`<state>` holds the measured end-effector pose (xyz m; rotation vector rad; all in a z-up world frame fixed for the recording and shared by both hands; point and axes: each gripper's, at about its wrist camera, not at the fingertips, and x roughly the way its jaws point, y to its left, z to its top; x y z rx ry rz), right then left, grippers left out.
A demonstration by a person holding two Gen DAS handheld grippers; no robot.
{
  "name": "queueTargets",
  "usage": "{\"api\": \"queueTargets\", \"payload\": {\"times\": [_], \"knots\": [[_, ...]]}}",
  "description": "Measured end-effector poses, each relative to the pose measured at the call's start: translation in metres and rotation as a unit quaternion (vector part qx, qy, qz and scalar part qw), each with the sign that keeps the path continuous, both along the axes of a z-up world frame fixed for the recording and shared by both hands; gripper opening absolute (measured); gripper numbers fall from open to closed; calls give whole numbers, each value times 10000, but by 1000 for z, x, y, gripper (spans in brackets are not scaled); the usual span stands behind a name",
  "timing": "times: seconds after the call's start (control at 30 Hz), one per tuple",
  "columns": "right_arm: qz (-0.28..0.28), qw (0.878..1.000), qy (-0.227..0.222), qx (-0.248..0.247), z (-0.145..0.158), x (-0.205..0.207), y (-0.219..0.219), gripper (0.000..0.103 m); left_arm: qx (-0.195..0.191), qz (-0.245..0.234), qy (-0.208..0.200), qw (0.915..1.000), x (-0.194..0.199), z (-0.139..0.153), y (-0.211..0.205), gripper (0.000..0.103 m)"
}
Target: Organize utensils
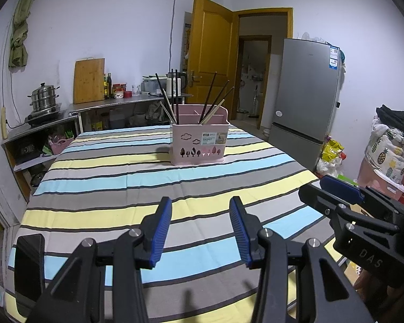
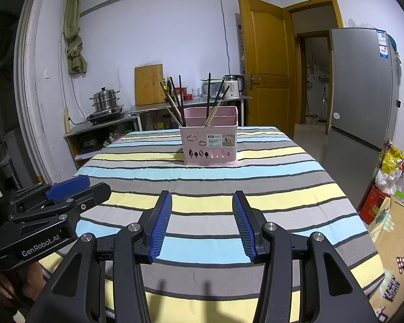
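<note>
Toward the far edge of the striped table (image 1: 115, 180): pink utensil basket (image 1: 199, 145) holding chopsticks (image 1: 175, 94), both grippers empty near the front edge.

Left gripper (image 1: 200, 230) and right gripper (image 2: 202, 224) hover side by side above the cloth, jaws apart, nothing between the pads. Dark and pale chopsticks lean outward in two clusters, one in the basket's left compartment, one nearer the middle; no loose utensil shows on the cloth. Probable hazards: the light basket, well apart from both grippers, may tip or slide if a leaning stick is pulled sideways; thin, crossed sticks invite a two-at-once pinch or a slip. A dark phone (image 1: 29, 263) lies at the front left corner.
</note>
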<state>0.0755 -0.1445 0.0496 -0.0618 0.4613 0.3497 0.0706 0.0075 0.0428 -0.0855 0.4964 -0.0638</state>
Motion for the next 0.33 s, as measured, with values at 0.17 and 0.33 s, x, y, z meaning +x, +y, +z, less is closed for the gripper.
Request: {"api": "queueTargets", "payload": {"times": [0.17, 0.33], "knots": [[-2, 10000, -7, -1, 0, 0, 0, 48, -28, 50, -9, 10000, -1, 0, 4, 46], [-7, 10000, -5, 1, 0, 0, -1, 48, -34, 52, 0, 10000, -1, -1, 3, 46]]}}
